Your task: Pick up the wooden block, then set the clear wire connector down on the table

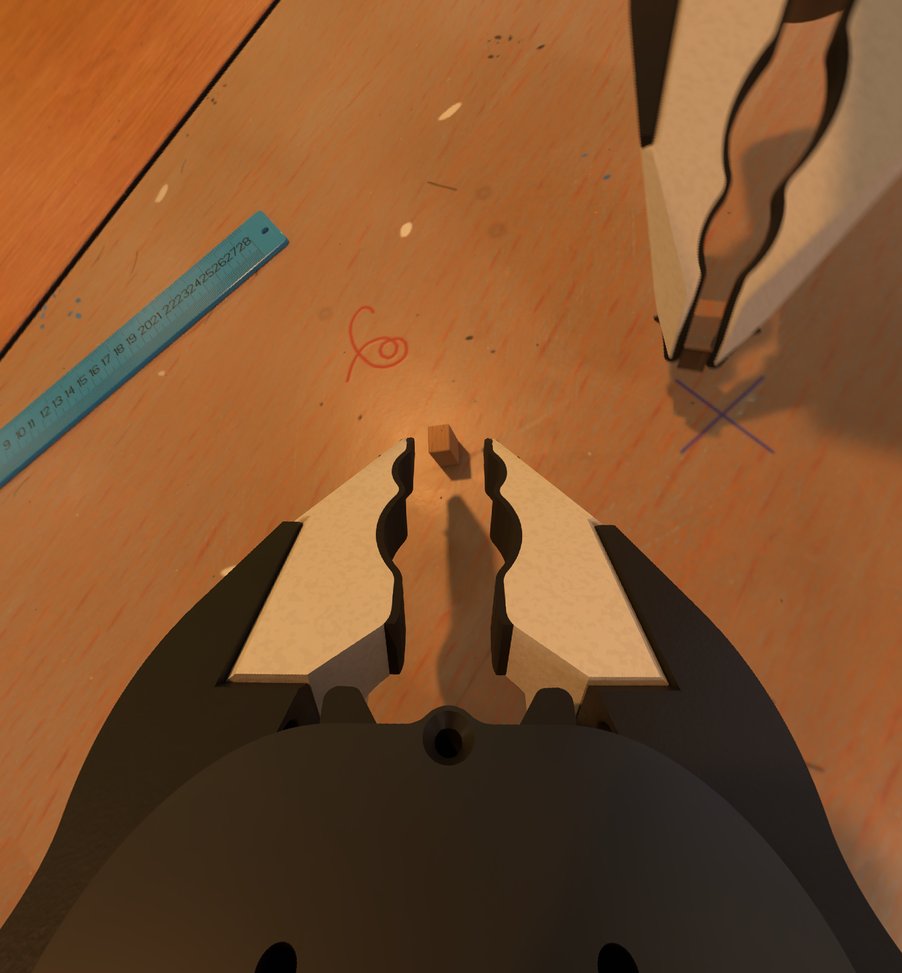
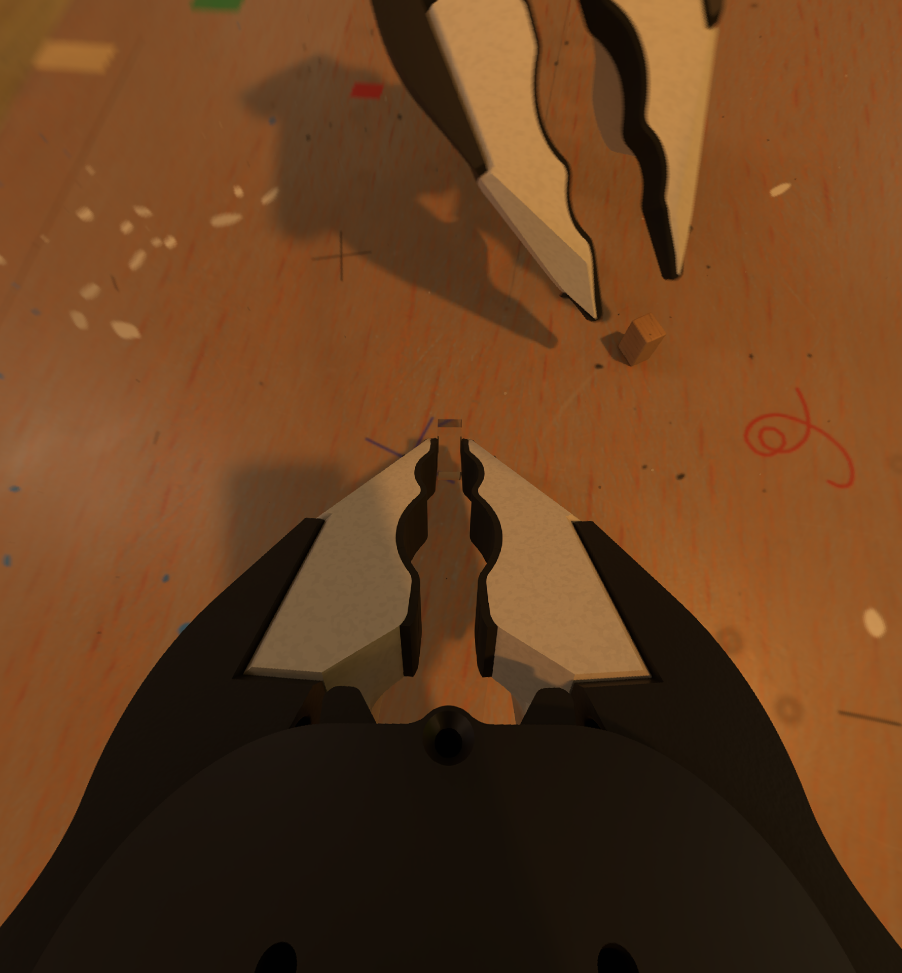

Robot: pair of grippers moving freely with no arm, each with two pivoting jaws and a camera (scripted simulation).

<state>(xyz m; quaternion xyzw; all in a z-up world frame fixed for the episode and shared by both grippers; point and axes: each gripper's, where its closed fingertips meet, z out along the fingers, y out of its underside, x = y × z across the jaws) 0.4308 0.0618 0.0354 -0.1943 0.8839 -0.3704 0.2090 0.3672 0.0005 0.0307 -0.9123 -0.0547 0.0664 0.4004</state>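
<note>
A small wooden block [image 1: 442, 445] stands on the desk [image 1: 543, 526], just beyond the left gripper's [image 1: 449, 445] spread fingers. The right gripper [image 2: 449, 446] pinches the clear wire connector [image 2: 449, 437] between its fingertips, low over the desk.

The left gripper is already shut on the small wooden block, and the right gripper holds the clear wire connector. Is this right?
Not quite. In the left wrist view the left gripper is open and the small wooden block stands free on the table; the right gripper does hold the clear wire connector.
</note>
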